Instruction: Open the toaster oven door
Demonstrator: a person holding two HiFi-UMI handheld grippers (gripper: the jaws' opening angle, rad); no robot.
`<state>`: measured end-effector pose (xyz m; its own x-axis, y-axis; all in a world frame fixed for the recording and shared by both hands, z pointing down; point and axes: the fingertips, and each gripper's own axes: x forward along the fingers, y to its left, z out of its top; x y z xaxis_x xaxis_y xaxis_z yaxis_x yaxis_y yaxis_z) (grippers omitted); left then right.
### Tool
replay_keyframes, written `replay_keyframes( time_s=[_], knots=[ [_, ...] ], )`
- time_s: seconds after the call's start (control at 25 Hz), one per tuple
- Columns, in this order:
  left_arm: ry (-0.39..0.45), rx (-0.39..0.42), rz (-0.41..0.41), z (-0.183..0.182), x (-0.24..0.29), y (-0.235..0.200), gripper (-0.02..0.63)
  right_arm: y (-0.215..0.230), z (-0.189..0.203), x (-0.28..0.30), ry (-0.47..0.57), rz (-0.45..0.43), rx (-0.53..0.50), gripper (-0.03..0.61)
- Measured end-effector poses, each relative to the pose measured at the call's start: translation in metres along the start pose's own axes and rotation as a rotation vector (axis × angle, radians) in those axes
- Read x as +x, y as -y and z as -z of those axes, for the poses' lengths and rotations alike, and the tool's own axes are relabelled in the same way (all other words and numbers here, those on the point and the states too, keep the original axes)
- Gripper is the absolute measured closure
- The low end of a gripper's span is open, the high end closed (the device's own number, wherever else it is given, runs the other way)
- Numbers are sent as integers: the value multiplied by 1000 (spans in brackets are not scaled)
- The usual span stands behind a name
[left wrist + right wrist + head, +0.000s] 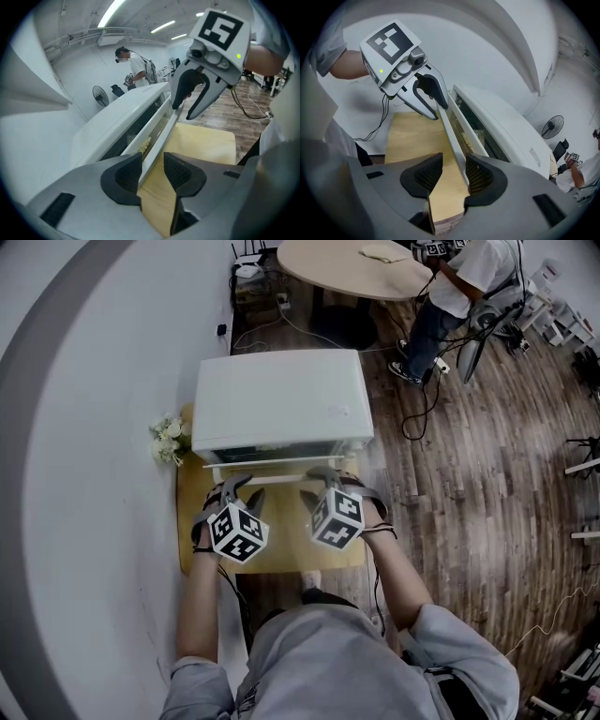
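Gripping nothing yet with the left claw [152,171]: jaws released and parted astride the white door handle [161,130], bar close against one pad. Same for the right claw [453,174], unclenched around that handle [451,133] further along. Both poised at 6 o'clock of the white toaster oven [281,395], standing on a wooden table [286,554] with its door facing the person. White flowers [169,439] at the oven's 9 o'clock.

Reaching forward with both forearms, left gripper [246,487] and right gripper [316,482] side by side — jaws parted on each.
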<state>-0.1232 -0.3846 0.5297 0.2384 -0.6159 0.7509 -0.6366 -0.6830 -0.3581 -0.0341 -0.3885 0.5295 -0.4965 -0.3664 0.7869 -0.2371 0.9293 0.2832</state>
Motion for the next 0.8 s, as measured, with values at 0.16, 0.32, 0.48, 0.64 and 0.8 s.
replay_keyframes(
  time_s=[0.16, 0.32, 0.48, 0.64, 0.8],
  knots=[
    [27, -57, 13, 3, -5, 8, 472, -13, 4, -5, 37, -10, 66, 440],
    [73, -141, 21, 4, -7, 10, 472, -27, 16, -4, 42, -26, 127, 442],
    [116, -208, 20, 5, -7, 9, 472, -27, 8, -14, 150, 27, 182, 443],
    [122, -216, 8, 6, -9, 12, 472, -10, 3, -22, 210, 140, 239, 496],
    [125, -225, 9, 9, -11, 18, 472, -5, 12, -17, 203, 189, 302, 496]
  ],
)
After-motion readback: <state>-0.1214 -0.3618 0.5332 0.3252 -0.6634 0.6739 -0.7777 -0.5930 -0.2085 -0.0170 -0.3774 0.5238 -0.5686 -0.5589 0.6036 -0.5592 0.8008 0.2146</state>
